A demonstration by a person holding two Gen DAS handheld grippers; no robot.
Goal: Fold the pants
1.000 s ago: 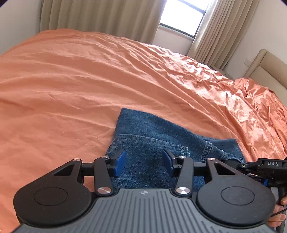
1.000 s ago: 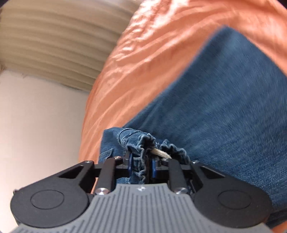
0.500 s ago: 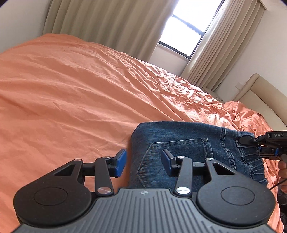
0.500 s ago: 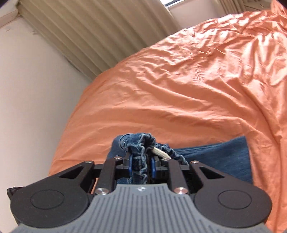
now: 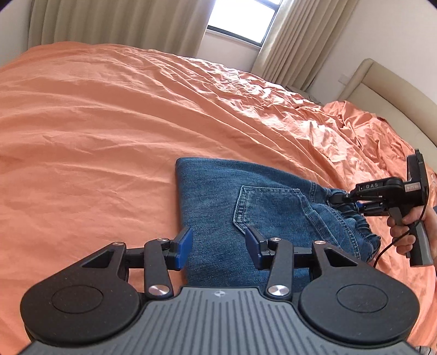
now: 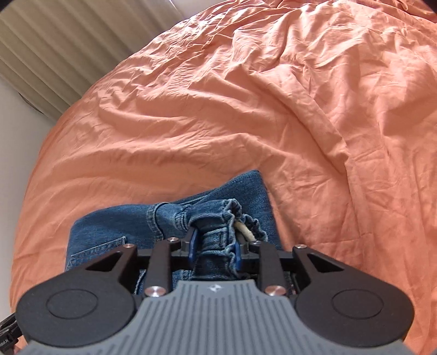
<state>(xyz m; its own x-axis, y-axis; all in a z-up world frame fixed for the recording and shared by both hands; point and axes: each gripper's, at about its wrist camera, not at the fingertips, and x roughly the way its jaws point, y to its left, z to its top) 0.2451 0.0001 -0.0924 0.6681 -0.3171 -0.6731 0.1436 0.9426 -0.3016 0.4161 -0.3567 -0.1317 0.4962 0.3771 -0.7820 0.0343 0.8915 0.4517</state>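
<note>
Folded blue denim pants [image 5: 224, 202] lie on the orange bed sheet [image 5: 95, 131], back pocket [image 5: 270, 210] facing up. My left gripper [image 5: 217, 250] is open and empty, hovering over the near edge of the pants. My right gripper [image 6: 215, 245] is shut on the bunched elastic waistband [image 6: 218, 229], with a cream drawstring [image 6: 244, 232] beside its right finger. In the left wrist view the right gripper [image 5: 345, 200] holds the waistband at the pants' right end.
The rumpled orange sheet [image 6: 245, 109] covers the whole bed. Beige curtains [image 5: 114, 24] and a window [image 5: 240, 21] stand behind. A cream headboard [image 5: 393, 92] is at the right. A hand [image 5: 409, 229] holds the right gripper's handle.
The right gripper has brought the waistband down over the folded pants, which now lie flatter with the pocket up. The left gripper stayed open over the pants.
</note>
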